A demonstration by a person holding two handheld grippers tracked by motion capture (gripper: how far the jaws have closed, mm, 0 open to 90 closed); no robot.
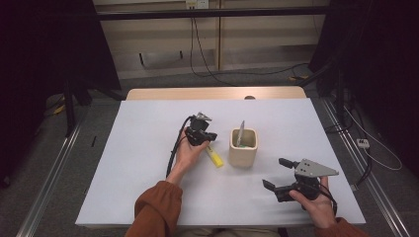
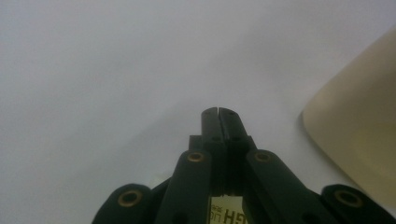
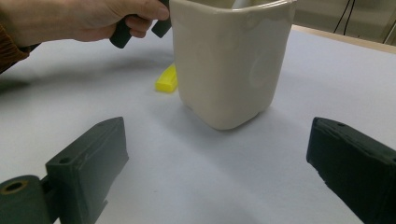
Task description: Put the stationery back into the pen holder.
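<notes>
The left gripper (image 1: 210, 139), jaws clenched empty, hovered over a flat, stiff-looking yellow plastic bar (image 1: 214, 157), probably light, best pinched across its narrow sides.

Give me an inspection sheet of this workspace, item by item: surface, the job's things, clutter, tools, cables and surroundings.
Surface: white table, a bare wooden strip along its far edge.
Job's things: yellow highlighter lying flat beside the cream cup; a grey item stands in the cup.
Clutter: nothing seen.
Tools: left tool has its jaws together, down at the highlighter's end; whether they pinch it cannot be told. Right tool has its jaws wide apart, nothing between them, facing the cup.
Cables: black cable trails from the left tool along the forearm; loose cables on the floor behind the table.
Surroundings: dark curtains at both sides, pale wall panels behind, metal rails on the floor.
</notes>
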